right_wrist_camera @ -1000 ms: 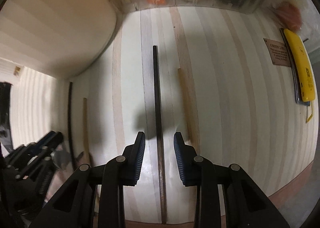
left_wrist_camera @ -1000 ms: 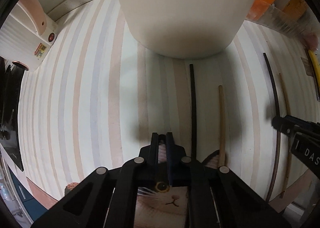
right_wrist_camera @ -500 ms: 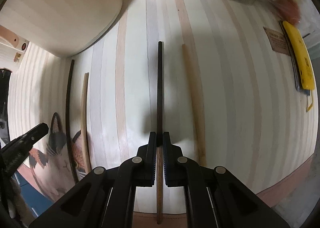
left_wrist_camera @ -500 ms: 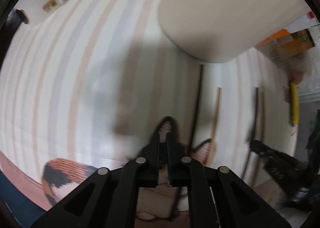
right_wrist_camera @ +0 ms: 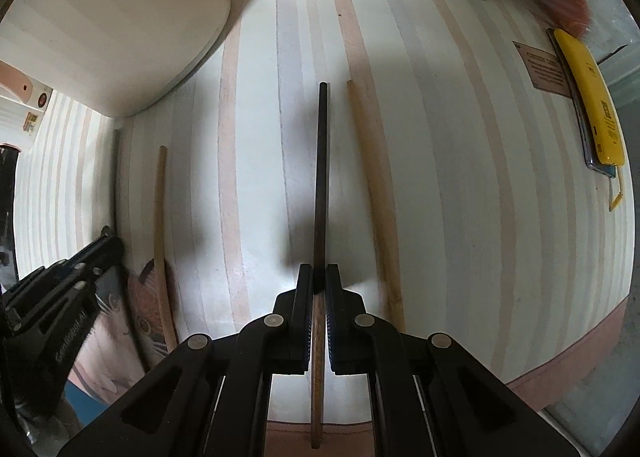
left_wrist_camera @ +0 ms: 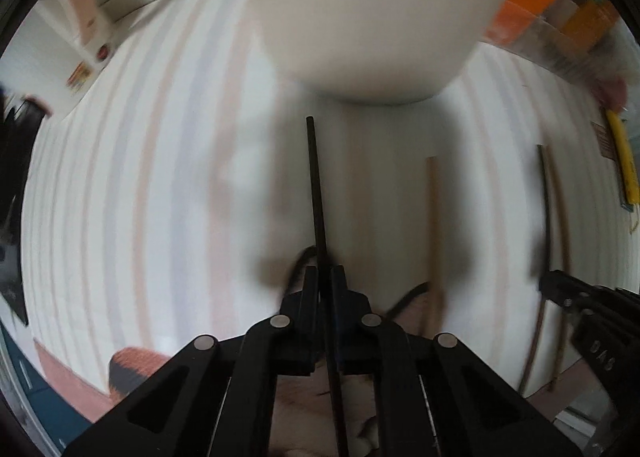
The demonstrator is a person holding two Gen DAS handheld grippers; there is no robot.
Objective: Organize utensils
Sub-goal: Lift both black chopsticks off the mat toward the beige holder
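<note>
the right gripper [left_wrist_camera: 560,297], seen at the edge of the left wrist view, bears pale letters that read roughly "das", the rest cut off. in the right wrist view the left gripper [right_wrist_camera: 102,253] carries slanted grey lettering, too distorted to read surely. the brown card [right_wrist_camera: 542,67] and the yellow device [right_wrist_camera: 592,97] show print too small to read.

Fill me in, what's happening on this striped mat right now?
Both grippers are shut on chopsticks. The left gripper clamps a black chopstick that points toward the big cream container. The right gripper clamps a dark brown chopstick. Two light wooden chopsticks lie loose on the striped mat: one just right of the right gripper, another between the grippers.
</note>
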